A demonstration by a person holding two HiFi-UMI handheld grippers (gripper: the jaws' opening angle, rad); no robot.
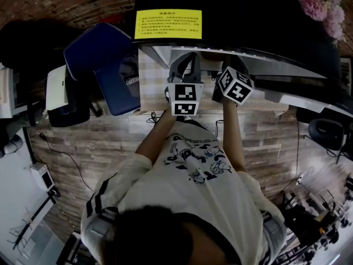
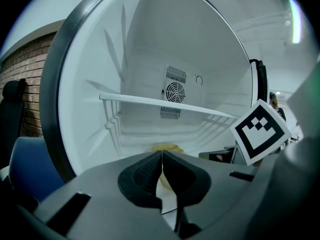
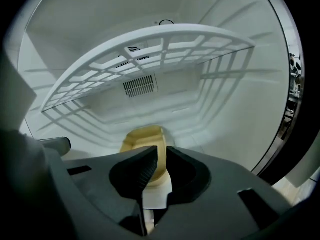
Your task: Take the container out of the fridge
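A small fridge [image 1: 242,21] with a black top stands open on a wooden table. Its white inside [image 2: 150,49] has a grid shelf [image 3: 150,59] halfway up. A pale yellow container [image 3: 141,140] sits on the fridge floor under the shelf. My right gripper [image 3: 162,153] is inside the fridge, its jaws a narrow gap apart with the container's right wall between them. My left gripper [image 2: 162,155] is shut and empty at the fridge mouth; the yellow container [image 2: 169,147] peeks just over its tips. In the head view the left gripper [image 1: 185,70] and right gripper [image 1: 231,68] reach in side by side, tips hidden.
A yellow label [image 1: 168,24] lies on the fridge top. The open fridge door [image 1: 292,76] stretches to the right. A blue chair [image 1: 105,59] stands left of the table [image 1: 150,81]. Pink flowers [image 1: 320,1] are at the far right. The right gripper's marker cube [image 2: 260,131] shows close beside my left.
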